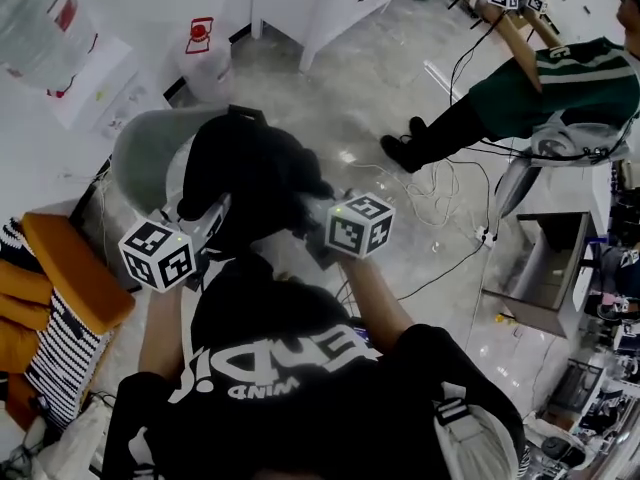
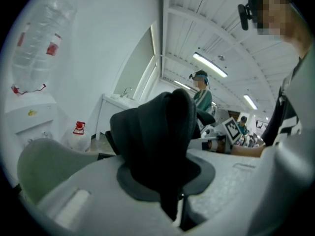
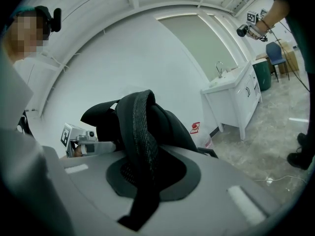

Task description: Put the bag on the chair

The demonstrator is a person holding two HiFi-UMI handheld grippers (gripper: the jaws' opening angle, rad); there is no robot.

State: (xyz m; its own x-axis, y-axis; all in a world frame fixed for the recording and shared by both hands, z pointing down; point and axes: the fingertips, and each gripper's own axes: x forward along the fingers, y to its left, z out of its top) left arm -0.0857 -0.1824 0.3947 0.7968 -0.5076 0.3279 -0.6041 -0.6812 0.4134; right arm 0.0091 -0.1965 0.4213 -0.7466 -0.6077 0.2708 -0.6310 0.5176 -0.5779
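Observation:
A black bag [image 1: 250, 178] hangs between my two grippers, just over the grey shell seat of a chair [image 1: 145, 148]. My left gripper [image 1: 212, 216] is shut on a fold of the bag's black fabric [image 2: 162, 132], and the chair's seat [image 2: 44, 166] shows low on the left of the left gripper view. On the other side, my right gripper [image 1: 312, 218] is shut on the bag's black mesh strap [image 3: 140, 136]. The strap runs down between the jaws of the right gripper [image 3: 142, 181], and the fabric does the same in the left gripper [image 2: 170, 181]. The bag's underside is hidden.
A water dispenser [image 1: 55, 38] and a red-capped jug [image 1: 205, 58] stand by the wall behind the chair. Orange and striped clothes [image 1: 55, 298] lie at the left. A white cabinet [image 1: 320, 3], a seated person in green [image 1: 560, 88], floor cables [image 1: 440, 193] and a metal table [image 1: 545, 268] are to the right.

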